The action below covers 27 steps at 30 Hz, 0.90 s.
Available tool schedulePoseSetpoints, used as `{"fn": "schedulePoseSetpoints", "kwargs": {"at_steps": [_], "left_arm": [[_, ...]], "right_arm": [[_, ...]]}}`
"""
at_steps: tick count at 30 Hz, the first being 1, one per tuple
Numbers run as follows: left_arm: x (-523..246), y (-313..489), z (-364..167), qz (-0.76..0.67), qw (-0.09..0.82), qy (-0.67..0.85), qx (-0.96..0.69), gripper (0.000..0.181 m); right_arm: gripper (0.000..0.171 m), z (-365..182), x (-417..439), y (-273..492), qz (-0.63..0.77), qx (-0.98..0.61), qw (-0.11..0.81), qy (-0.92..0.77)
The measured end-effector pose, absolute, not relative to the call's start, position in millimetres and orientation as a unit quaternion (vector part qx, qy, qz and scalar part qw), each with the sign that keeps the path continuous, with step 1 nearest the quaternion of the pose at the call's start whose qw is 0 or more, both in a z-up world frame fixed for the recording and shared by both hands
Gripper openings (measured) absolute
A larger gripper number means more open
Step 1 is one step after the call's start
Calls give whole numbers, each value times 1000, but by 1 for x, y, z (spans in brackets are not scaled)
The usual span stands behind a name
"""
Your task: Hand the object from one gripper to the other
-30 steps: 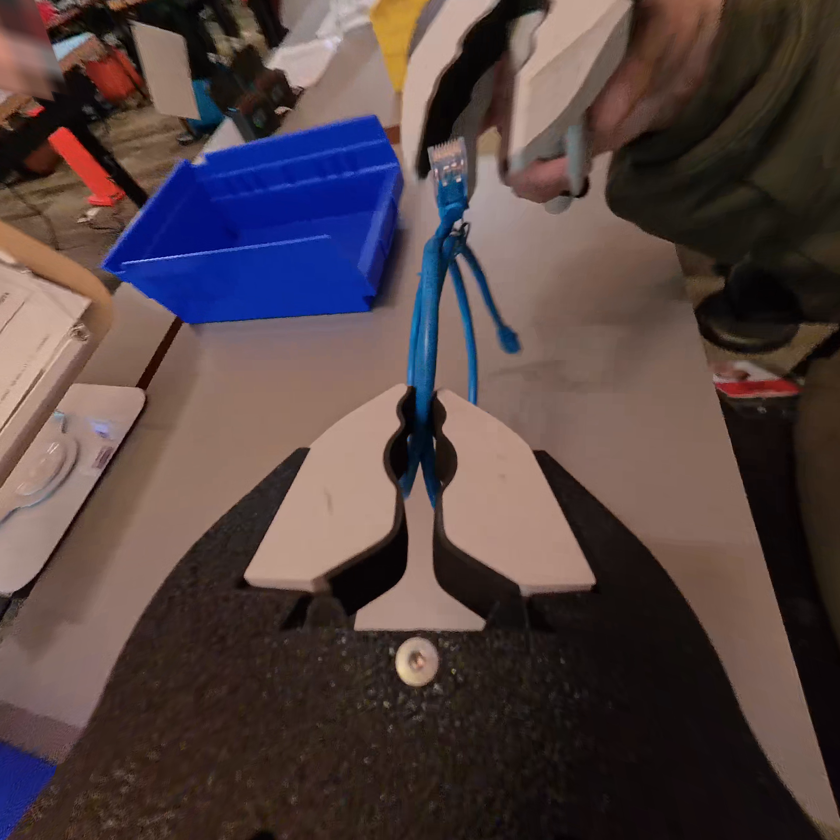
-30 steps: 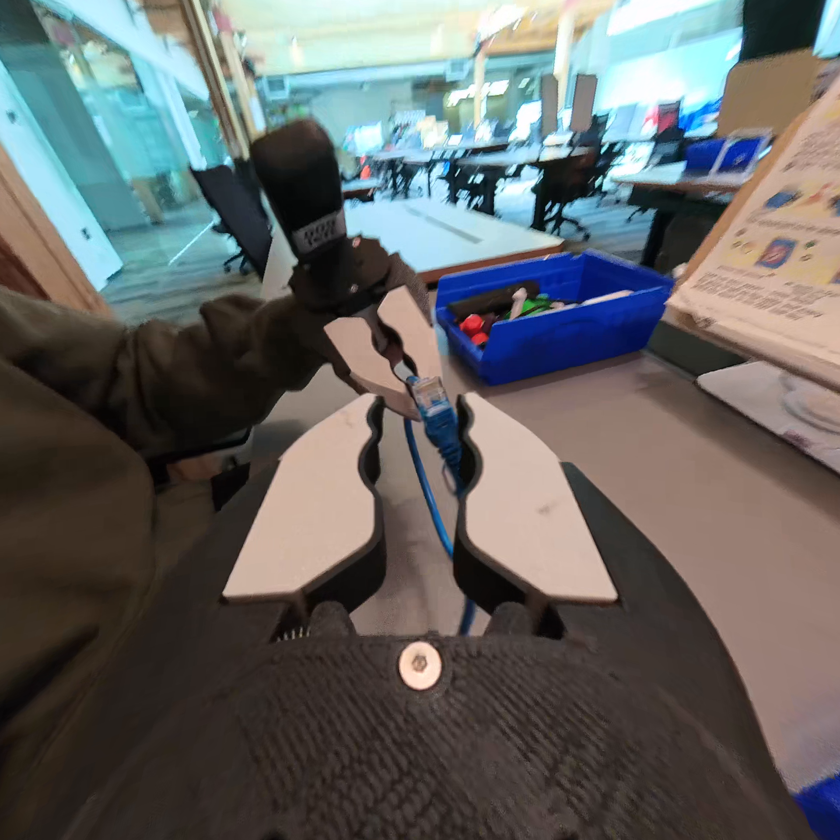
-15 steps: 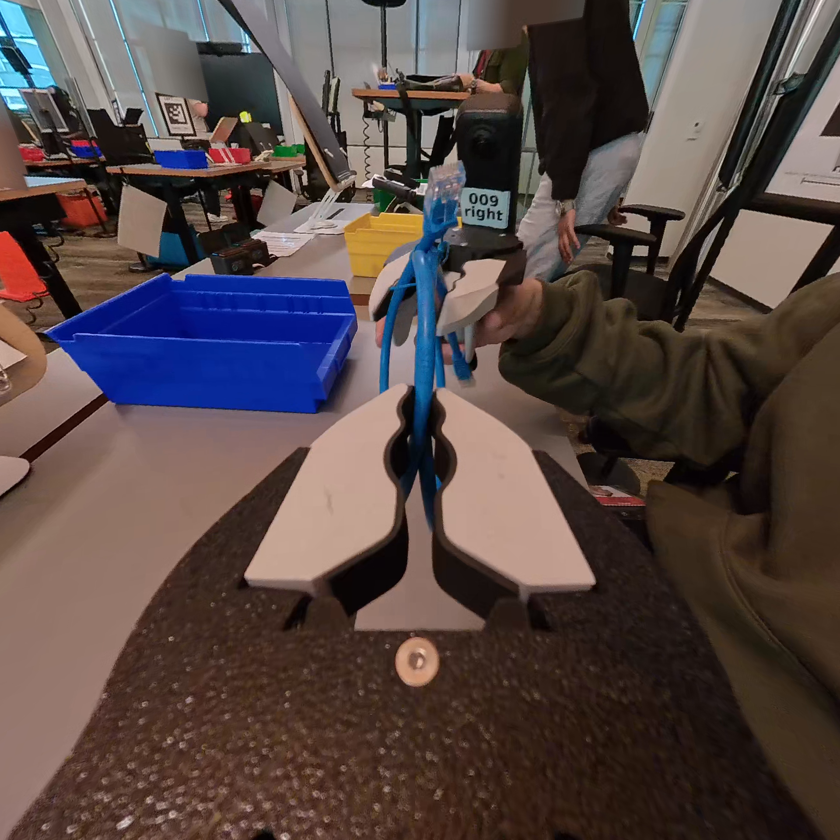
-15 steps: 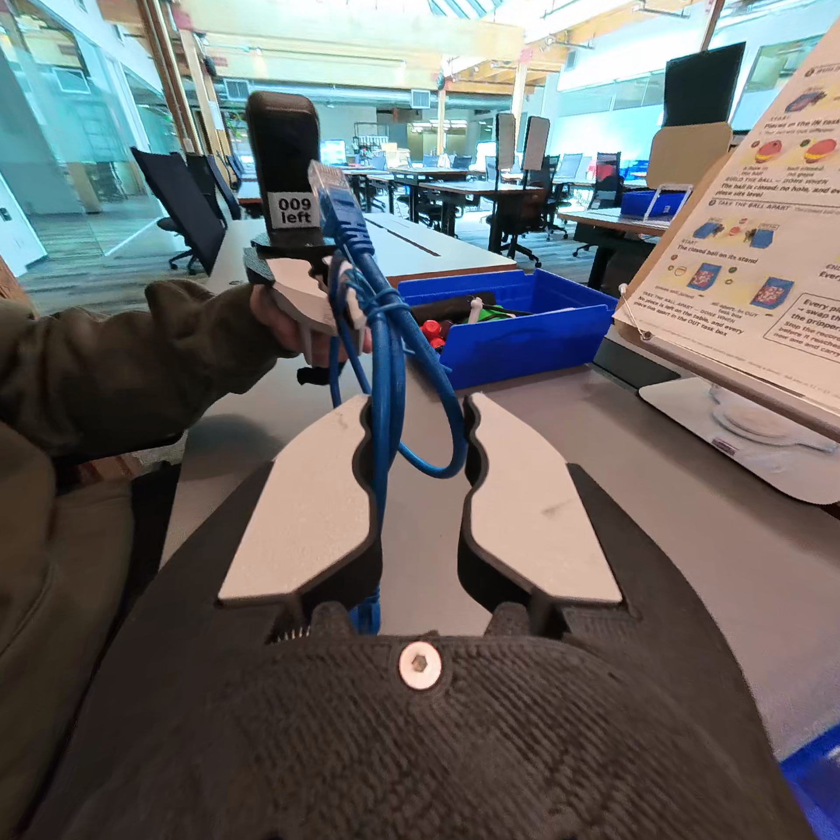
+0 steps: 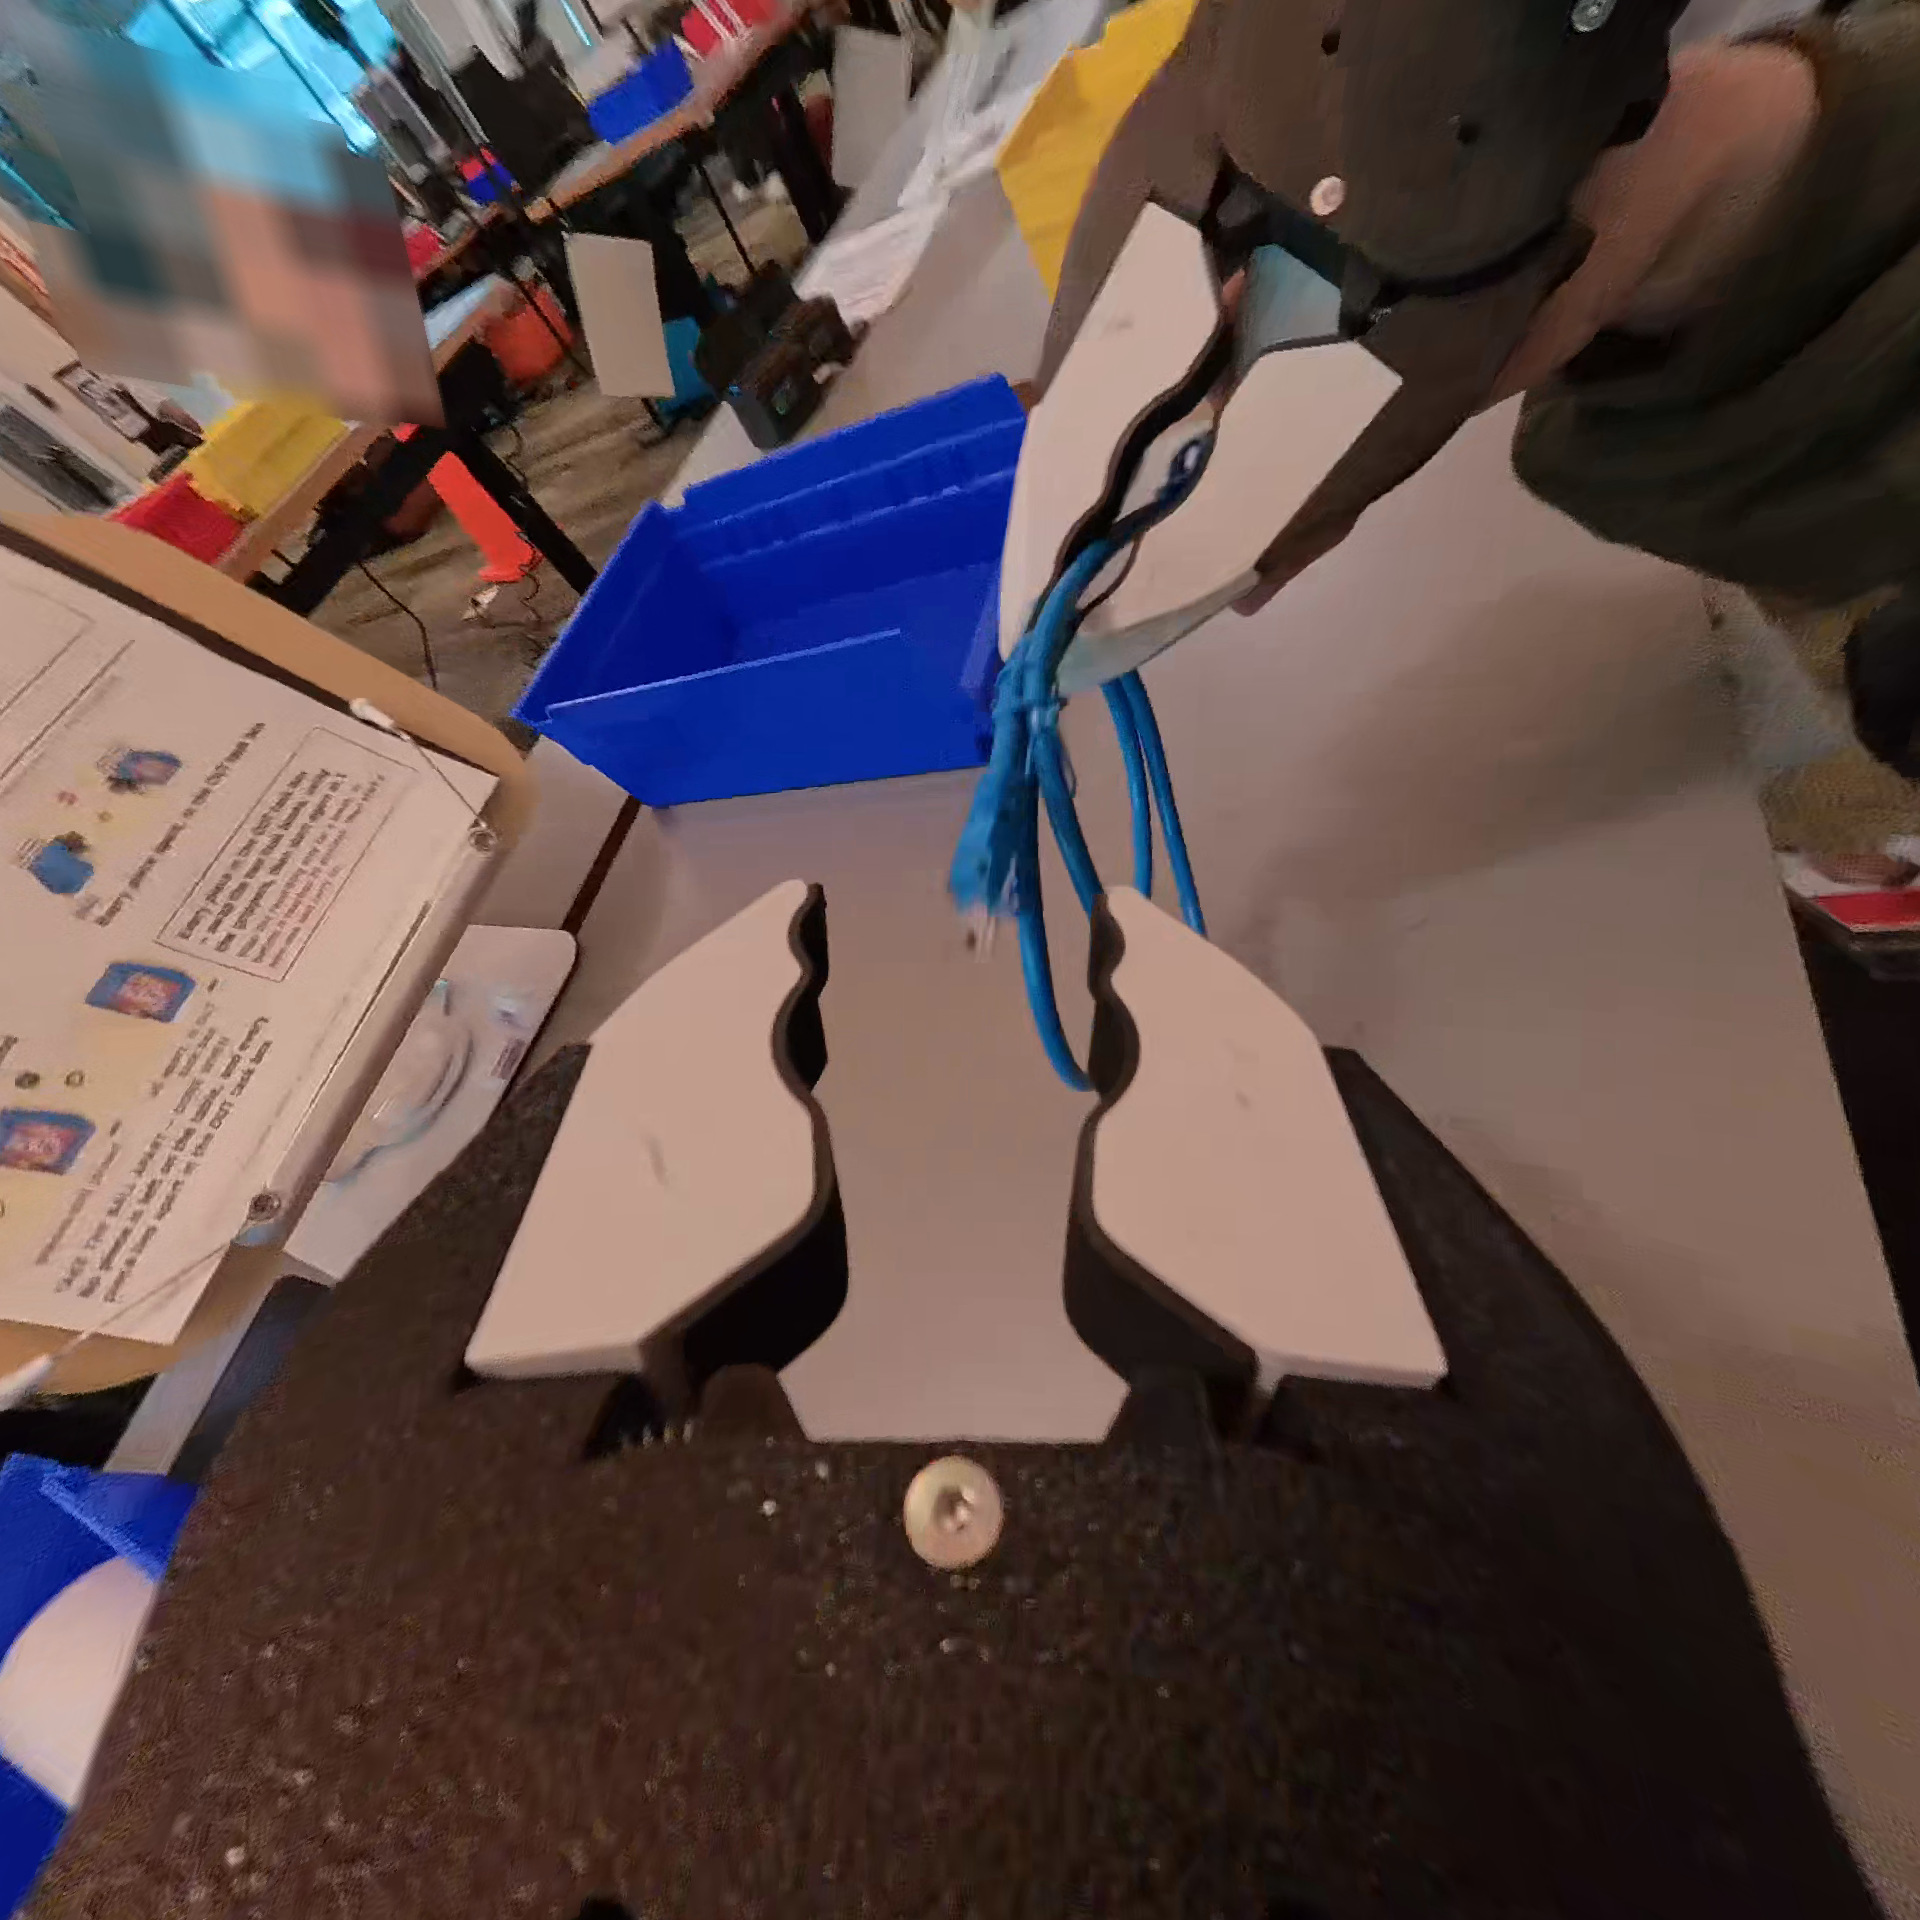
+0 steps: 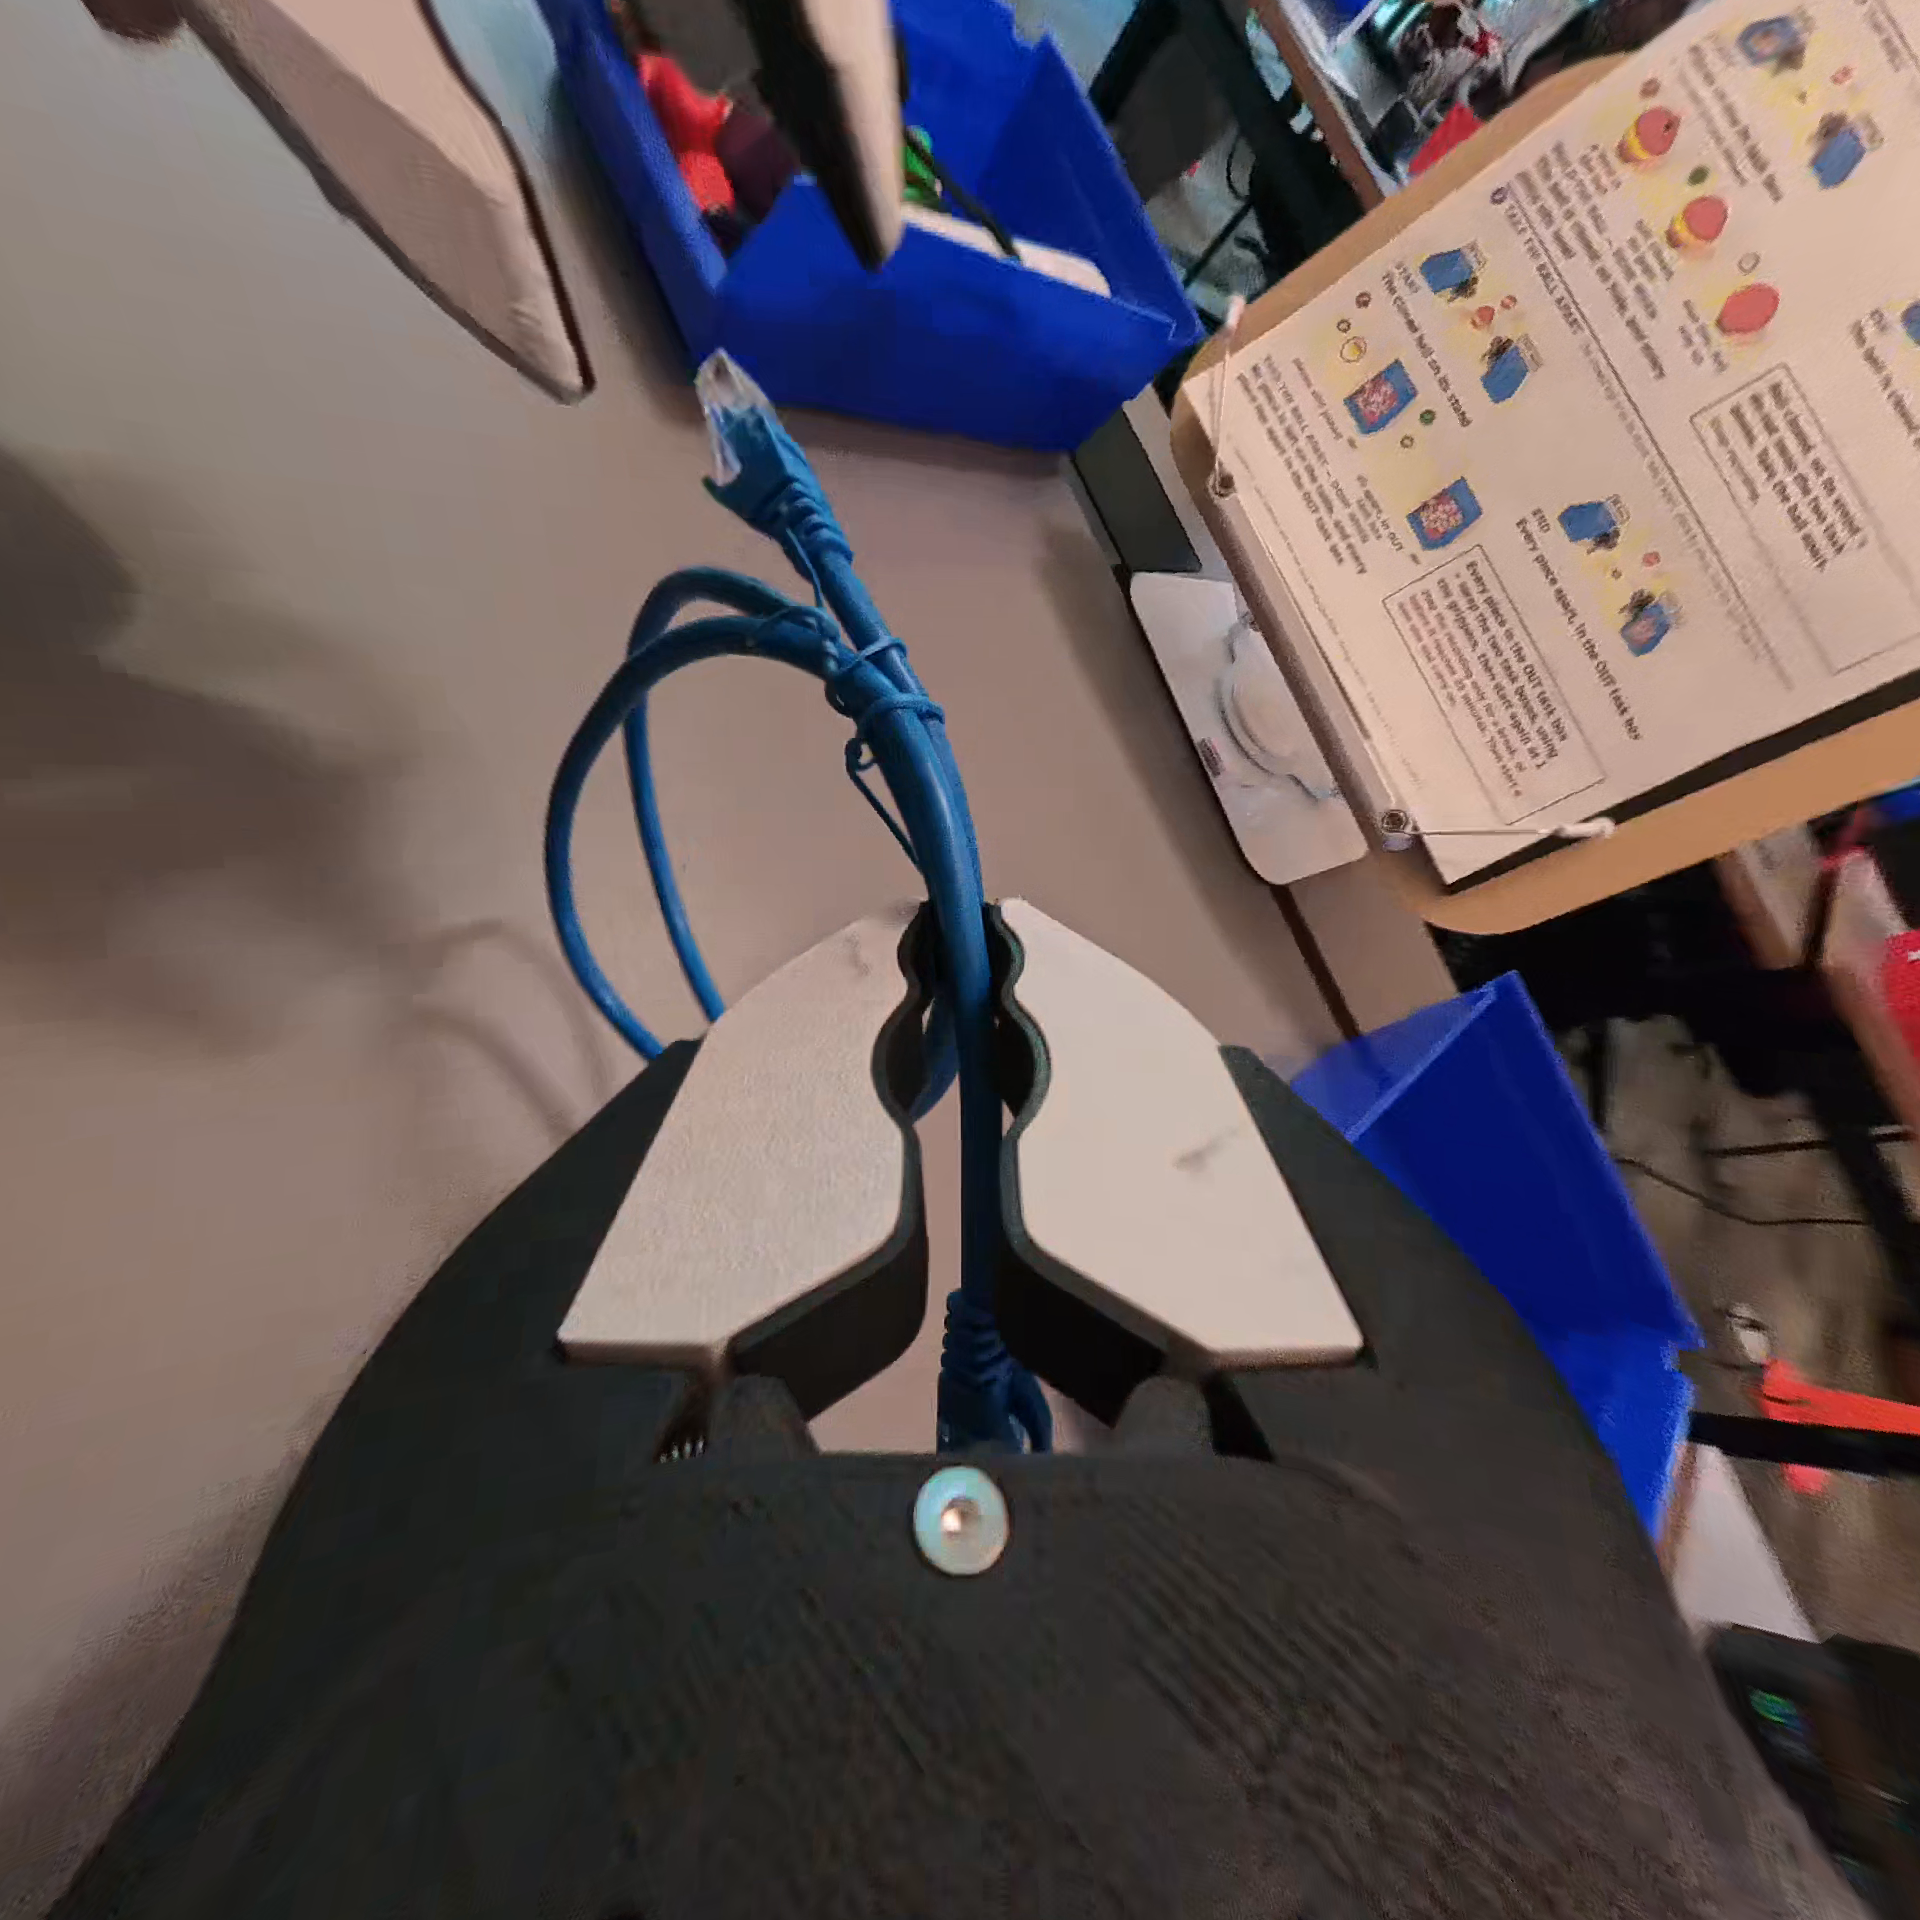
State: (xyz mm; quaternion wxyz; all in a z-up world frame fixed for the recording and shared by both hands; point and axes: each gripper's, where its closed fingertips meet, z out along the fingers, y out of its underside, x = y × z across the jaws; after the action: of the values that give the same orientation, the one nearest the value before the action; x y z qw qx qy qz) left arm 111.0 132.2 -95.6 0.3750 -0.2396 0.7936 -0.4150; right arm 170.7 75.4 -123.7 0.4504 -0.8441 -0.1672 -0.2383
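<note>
blue cable (image 6: 940, 790) in right tool (image 6: 956, 925)

right tongs (image 6: 961, 925) clamping blue cable (image 6: 940, 769), grey table (image 6: 312, 831)

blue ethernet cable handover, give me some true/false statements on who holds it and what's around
1. The right gripper is shut on the blue ethernet cable. True.
2. The left gripper clamps the cable too. False: its jaws stand apart, and the cable only hangs between them.
3. The cable is bundled with a tie. True: thin wraps bind the loops near one plug.
4. The blue bin in the left wrist view is full of toys. False: what shows of its inside is bare.
5. An instruction sheet on a board stands at the table's edge. True.
</note>
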Motion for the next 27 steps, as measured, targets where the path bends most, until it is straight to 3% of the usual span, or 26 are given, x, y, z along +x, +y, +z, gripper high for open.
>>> {"fn": "schedulePoseSetpoints", "kwargs": {"at_steps": [4,8,12,17,22,27], "left_arm": [[111,112,-108,-373,317,839,-237,48],[115,106,-122,-348,295,854,-250,18],[117,108,-126,-371,271,844,-277,10],[121,129,-122,-407,285,811,-309,10],[120,145,-113,-464,284,768,-339,9],[117,150,-105,-495,281,747,-344,9]], "right_arm": [[8,-123,156,85,-270,-837,430,-206],[8,-123,149,90,-277,-831,431,-219],[13,-123,145,88,-249,-827,453,-221],[36,-89,146,71,-208,-786,550,-191],[29,-64,152,51,-126,-738,645,-155],[34,-76,152,53,-97,-747,639,-156]]}}
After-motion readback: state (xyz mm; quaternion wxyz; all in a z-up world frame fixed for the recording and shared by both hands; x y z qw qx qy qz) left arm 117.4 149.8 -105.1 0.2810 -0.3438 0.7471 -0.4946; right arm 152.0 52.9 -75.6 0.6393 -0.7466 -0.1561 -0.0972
